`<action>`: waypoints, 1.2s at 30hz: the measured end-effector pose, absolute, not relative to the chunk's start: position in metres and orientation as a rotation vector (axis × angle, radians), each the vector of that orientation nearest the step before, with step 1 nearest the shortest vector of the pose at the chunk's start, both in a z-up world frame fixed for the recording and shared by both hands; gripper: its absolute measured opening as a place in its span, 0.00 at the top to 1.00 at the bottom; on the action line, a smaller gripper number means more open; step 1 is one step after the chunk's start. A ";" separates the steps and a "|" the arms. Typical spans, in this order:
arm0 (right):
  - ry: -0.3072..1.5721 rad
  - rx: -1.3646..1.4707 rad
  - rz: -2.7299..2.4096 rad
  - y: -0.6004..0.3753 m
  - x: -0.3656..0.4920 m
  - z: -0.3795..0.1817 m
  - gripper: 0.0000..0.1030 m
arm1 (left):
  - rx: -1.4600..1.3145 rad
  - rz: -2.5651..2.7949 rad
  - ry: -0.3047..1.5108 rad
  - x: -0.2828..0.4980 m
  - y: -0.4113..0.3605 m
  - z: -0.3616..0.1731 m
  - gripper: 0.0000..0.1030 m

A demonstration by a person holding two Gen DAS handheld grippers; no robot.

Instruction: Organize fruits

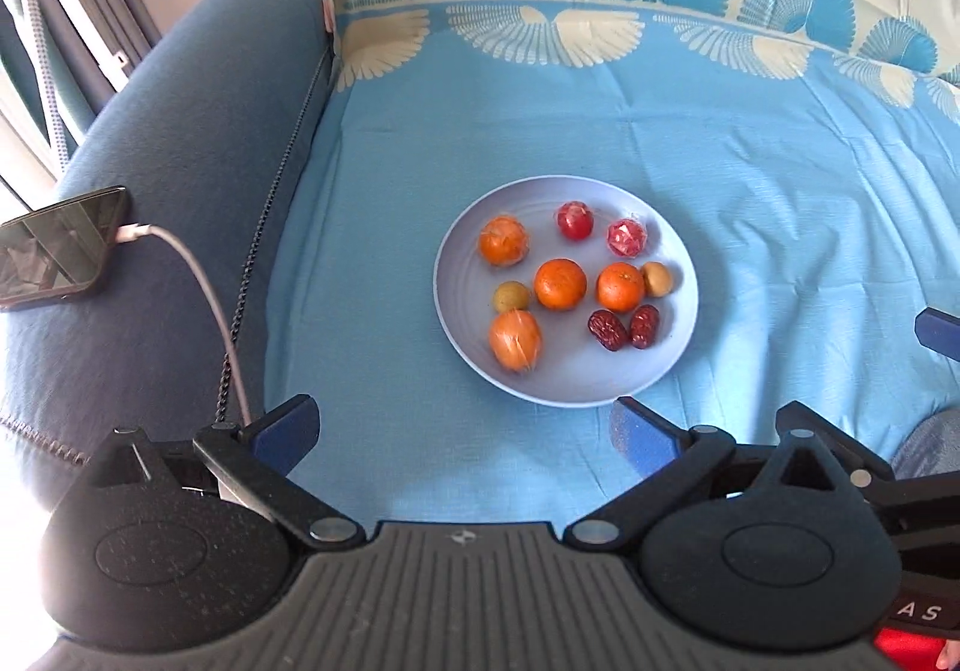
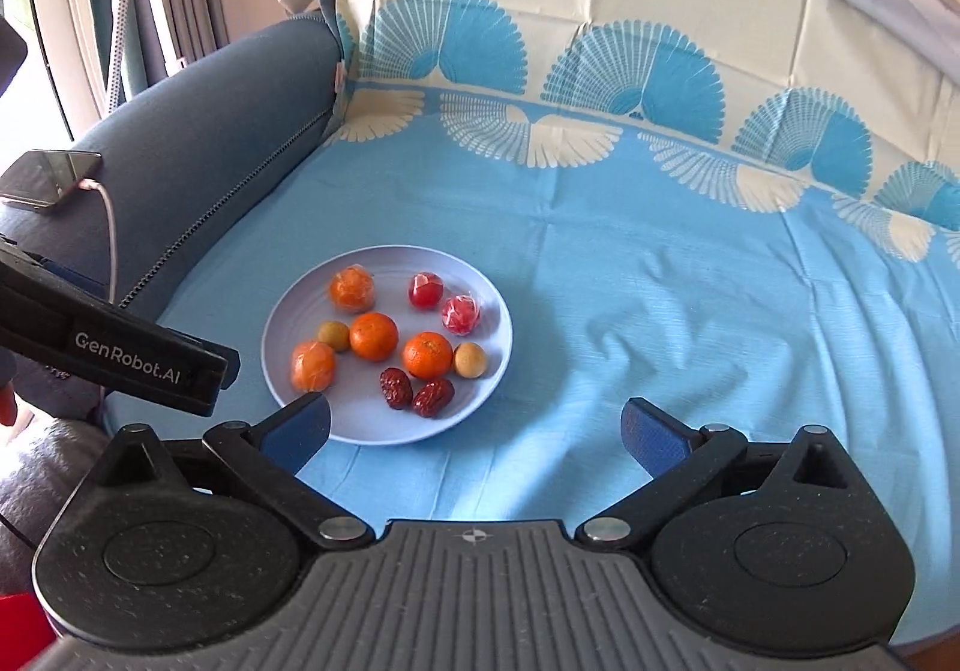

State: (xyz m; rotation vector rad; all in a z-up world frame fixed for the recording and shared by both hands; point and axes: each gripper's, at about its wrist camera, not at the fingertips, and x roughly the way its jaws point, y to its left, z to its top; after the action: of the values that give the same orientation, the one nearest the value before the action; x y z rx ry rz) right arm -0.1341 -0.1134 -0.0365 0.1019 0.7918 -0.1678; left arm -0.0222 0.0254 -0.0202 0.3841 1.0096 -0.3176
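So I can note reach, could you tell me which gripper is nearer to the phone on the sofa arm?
Left. The phone lies up-left of the left gripper; the right gripper is further right, before the plate, with the left one between it and the phone.

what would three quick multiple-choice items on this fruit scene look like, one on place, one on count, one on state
1. Where does the phone lie?
A. on the plate
B. on the sofa arm
C. on the blue cloth

2. How many dark red dates are on the plate?
A. two
B. four
C. none

3. How does the left gripper stand?
A. shut on an orange
B. shut on the plate rim
C. open, holding nothing

Answers: 1 B, the phone rests on the sofa arm with a cable plugged in. 2 A, two dates lie side by side near the plate's front. 3 C, its fingers are spread wide with only cloth between them.
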 end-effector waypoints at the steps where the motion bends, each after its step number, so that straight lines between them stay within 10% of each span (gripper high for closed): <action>1: 0.785 0.097 -0.171 -0.112 -0.139 -0.034 0.01 | 0.374 -0.314 1.002 -0.028 0.027 -0.018 0.00; 36: 0.708 0.065 -0.203 -0.097 -0.171 -0.012 0.01 | 0.357 -0.269 0.942 -0.062 0.041 0.000 0.00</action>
State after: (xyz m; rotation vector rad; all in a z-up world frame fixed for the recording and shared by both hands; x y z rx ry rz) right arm -0.1706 -0.0973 -0.0123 0.0651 0.7085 -0.2025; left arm -0.0624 0.0411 0.0003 0.3565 0.9420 -0.2695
